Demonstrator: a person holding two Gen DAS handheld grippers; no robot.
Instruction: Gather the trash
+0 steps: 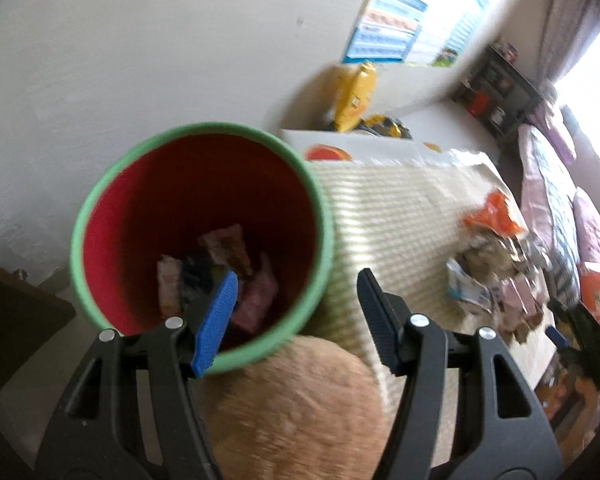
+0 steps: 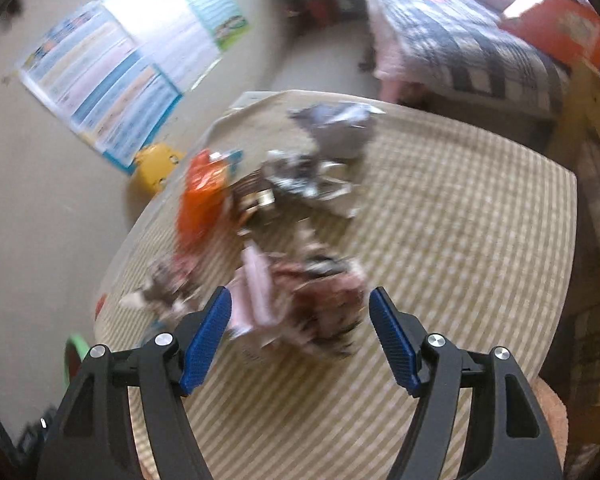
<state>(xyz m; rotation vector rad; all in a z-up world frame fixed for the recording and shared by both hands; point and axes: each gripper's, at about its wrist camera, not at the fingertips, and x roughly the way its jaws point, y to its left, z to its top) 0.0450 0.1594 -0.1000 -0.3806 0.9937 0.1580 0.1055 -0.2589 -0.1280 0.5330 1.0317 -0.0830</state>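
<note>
A red bin with a green rim point(image 1: 204, 216) stands beside the table and holds several wrappers point(image 1: 228, 276). My left gripper point(image 1: 296, 300) is open and empty, above the bin's near right rim. A pile of wrappers point(image 2: 284, 240) lies on the striped tablecloth point(image 2: 460, 240), with an orange wrapper point(image 2: 202, 200) at its left and a pink wrapper point(image 2: 300, 304) nearest. My right gripper point(image 2: 300, 320) is open and empty, its fingers on either side of the pink wrapper, just above it. The pile also shows in the left wrist view point(image 1: 496, 264). The right wrist view is blurred.
A tan cushion point(image 1: 292, 408) lies below the left gripper. A yellow toy point(image 1: 356, 96) and a white box point(image 1: 360, 148) stand behind the table by the wall. A bed with a patterned quilt point(image 2: 460, 40) is beyond the table. The bin's green rim point(image 2: 74, 352) shows at the table's left.
</note>
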